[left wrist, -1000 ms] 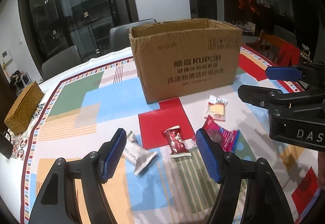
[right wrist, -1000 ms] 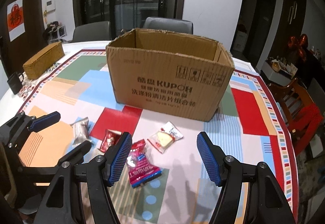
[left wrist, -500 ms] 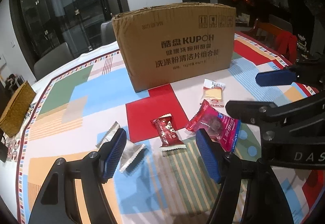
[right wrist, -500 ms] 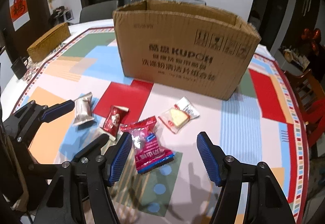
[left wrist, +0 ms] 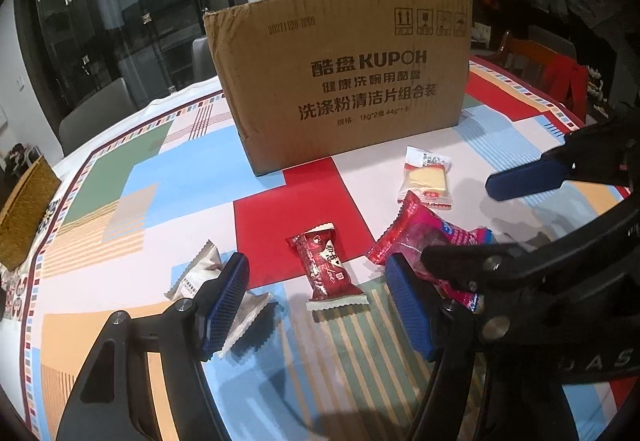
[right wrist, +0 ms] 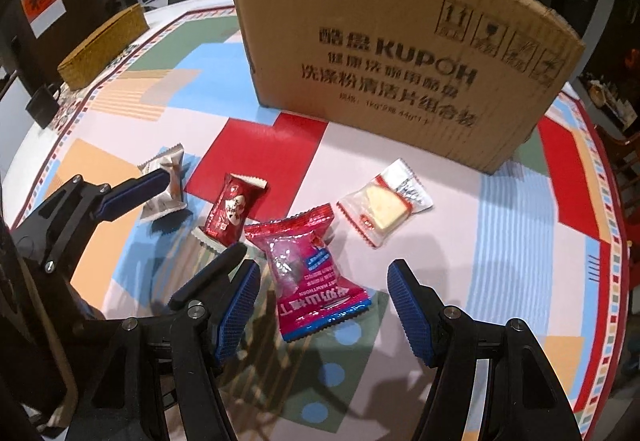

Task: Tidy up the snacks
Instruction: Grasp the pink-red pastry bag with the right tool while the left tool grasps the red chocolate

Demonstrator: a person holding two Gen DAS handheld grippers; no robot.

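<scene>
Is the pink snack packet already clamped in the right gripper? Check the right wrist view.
No, the pink snack packet lies flat on the tablecloth between the open right gripper, touching neither pad.

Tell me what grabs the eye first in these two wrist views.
The big cardboard box printed KUPOH stands at the back of the bright patchwork tablecloth. In front of it lie four snack packets, the magenta packet nearest, lying ahead of the open right tongs. The left tongs, also open, hover near the dark red packet.
</scene>
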